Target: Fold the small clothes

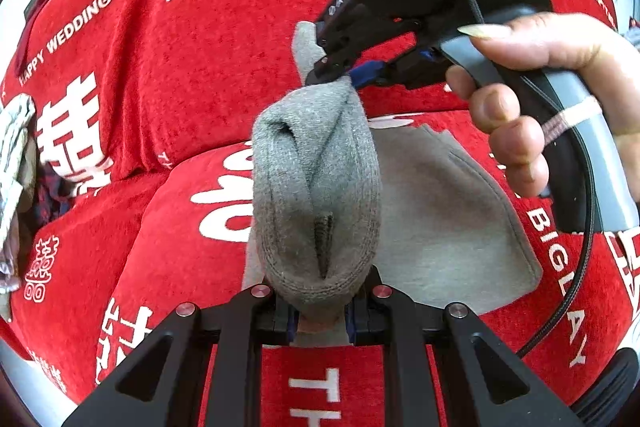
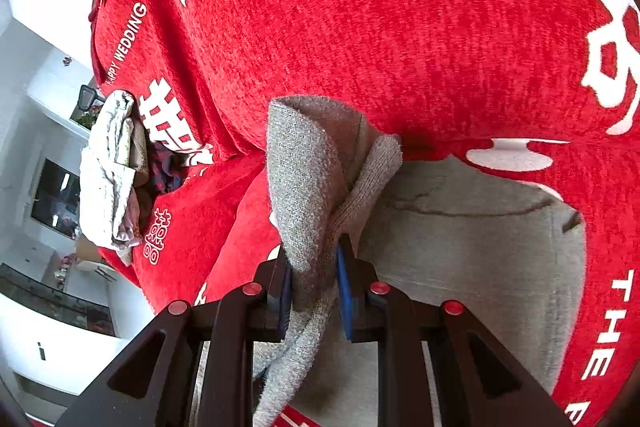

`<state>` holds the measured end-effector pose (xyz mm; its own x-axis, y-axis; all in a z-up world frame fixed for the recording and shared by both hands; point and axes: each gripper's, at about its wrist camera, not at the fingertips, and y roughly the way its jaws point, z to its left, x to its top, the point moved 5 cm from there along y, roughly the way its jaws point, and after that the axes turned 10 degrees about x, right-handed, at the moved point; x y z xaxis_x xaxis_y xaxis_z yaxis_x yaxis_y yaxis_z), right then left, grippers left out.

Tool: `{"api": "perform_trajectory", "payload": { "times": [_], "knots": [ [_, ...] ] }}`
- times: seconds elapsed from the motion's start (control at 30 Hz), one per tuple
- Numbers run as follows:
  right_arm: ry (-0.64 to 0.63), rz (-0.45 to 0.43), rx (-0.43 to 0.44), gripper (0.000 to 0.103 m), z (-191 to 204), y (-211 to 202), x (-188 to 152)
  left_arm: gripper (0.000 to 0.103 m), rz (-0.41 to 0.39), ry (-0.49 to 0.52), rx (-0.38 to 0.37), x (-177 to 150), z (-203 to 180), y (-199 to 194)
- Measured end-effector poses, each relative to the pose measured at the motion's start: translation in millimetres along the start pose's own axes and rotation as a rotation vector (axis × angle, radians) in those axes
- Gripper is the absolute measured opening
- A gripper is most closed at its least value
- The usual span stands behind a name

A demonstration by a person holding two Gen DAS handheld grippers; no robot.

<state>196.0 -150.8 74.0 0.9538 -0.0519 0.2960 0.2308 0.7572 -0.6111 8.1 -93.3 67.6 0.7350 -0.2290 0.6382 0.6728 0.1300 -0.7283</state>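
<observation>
A small grey knitted garment [image 1: 316, 187] hangs stretched between both grippers above a red sofa. My left gripper [image 1: 320, 311] is shut on its lower hemmed edge. My right gripper [image 1: 340, 77], held by a hand, is shut on its upper end. In the right wrist view the right gripper [image 2: 314, 287] pinches the same grey cloth [image 2: 308, 179], which bunches up and folds over ahead of the fingers. A flat light-grey cloth [image 1: 448, 211] lies on the seat beneath; it also shows in the right wrist view [image 2: 472, 235].
The sofa has a red cover [image 1: 192, 67] with white characters and "HAPPY WEDDING" print. A pile of pale and dark clothes [image 2: 112, 171] lies at the sofa's left end, also in the left wrist view [image 1: 16, 171]. White room furniture [image 2: 48, 307] stands beyond.
</observation>
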Motion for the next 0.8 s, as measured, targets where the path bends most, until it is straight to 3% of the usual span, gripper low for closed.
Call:
{"api": "perform_trajectory", "payload": {
  "times": [0.3, 0.8],
  "knots": [
    [-0.051, -0.004, 0.038, 0.021, -19.4, -21.9, -3.9, 0.019, 0.008, 0.087, 0.008, 2.0, -49.3, -1.2],
    [-0.007, -0.032, 0.052, 0.021, -75.6, -59.7, -18.5, 0.019, 0.009, 0.208, -0.011, 1.2, -113.6, -2.4]
  ]
}}
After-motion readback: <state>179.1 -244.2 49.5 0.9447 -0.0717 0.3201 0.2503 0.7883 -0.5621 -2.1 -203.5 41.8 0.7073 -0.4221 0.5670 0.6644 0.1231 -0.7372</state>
